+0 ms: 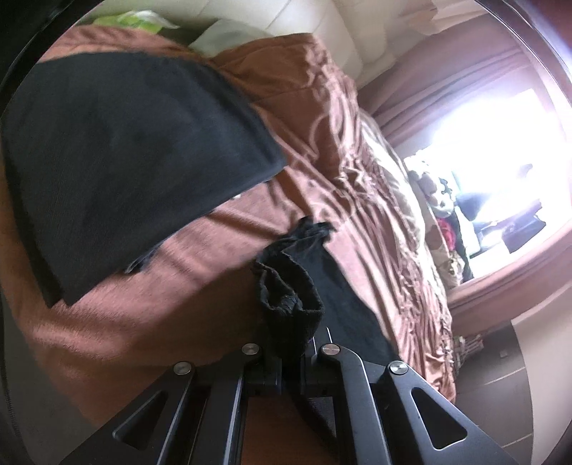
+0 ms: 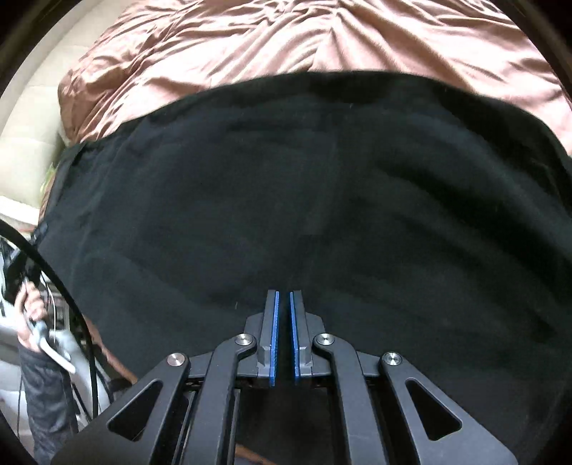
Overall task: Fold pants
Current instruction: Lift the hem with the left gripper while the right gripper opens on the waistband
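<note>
The black pants [image 2: 321,186] lie spread on a brown bedspread [image 2: 286,39]. In the left wrist view a folded black part [image 1: 125,161] lies at the upper left, and a bunched black hem [image 1: 289,289] hangs lifted off the bed. My left gripper [image 1: 289,343] is shut on that hem; its fingertips are hidden in the cloth. My right gripper [image 2: 284,297] hovers just over the middle of the pants, its blue pads [image 2: 274,332] nearly together with a thin gap and nothing between them.
The brown bedspread [image 1: 339,150] runs to the bed edge at the right, with curtains and a bright window [image 1: 500,143] beyond. A cream headboard [image 1: 321,21] stands at the back. A person's hand and cables [image 2: 35,322] show at the left.
</note>
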Available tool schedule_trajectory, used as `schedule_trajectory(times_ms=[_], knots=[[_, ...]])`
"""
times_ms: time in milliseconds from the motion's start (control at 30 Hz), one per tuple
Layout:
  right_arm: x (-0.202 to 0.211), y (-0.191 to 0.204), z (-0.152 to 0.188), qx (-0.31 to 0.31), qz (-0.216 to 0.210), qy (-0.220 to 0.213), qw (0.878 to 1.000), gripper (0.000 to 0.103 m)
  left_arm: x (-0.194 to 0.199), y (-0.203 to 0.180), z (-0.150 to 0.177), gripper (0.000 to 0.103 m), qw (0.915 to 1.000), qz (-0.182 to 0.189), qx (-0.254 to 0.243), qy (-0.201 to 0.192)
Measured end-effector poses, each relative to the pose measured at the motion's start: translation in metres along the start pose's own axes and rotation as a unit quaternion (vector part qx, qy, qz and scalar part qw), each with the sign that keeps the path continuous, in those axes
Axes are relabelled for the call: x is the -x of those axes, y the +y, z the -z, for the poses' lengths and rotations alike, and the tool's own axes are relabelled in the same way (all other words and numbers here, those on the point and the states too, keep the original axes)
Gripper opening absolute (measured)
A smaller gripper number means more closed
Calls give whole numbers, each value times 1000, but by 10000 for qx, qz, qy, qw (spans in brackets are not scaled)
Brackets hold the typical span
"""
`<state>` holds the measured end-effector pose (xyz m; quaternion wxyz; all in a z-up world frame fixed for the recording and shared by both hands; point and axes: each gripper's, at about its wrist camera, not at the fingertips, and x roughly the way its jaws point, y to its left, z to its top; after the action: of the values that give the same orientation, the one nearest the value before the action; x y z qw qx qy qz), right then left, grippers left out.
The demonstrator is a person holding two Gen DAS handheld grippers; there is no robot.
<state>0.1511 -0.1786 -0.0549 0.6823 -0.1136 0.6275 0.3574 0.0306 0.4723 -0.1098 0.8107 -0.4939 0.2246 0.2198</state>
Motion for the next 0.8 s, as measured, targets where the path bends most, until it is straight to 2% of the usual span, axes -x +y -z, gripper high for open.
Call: schedule_trajectory(times_ms=[333,433,733,800], knots=[[-5,13,19,128,-374,343,9986,3,27,-81,-23,5,9973,466,-554,-95],[-3,13,24,156,-545,324,9979,3,38,-111,-27,5,9948,626,-781,-169],[49,-21,44,-71,-842,-699,9940,3,70,-221,-24,5,9828,928,-1571,-280],[61,-31,56,-109,-864,-905,9921,8,75,-243,-22,5,9795,970,-1743,-277]])
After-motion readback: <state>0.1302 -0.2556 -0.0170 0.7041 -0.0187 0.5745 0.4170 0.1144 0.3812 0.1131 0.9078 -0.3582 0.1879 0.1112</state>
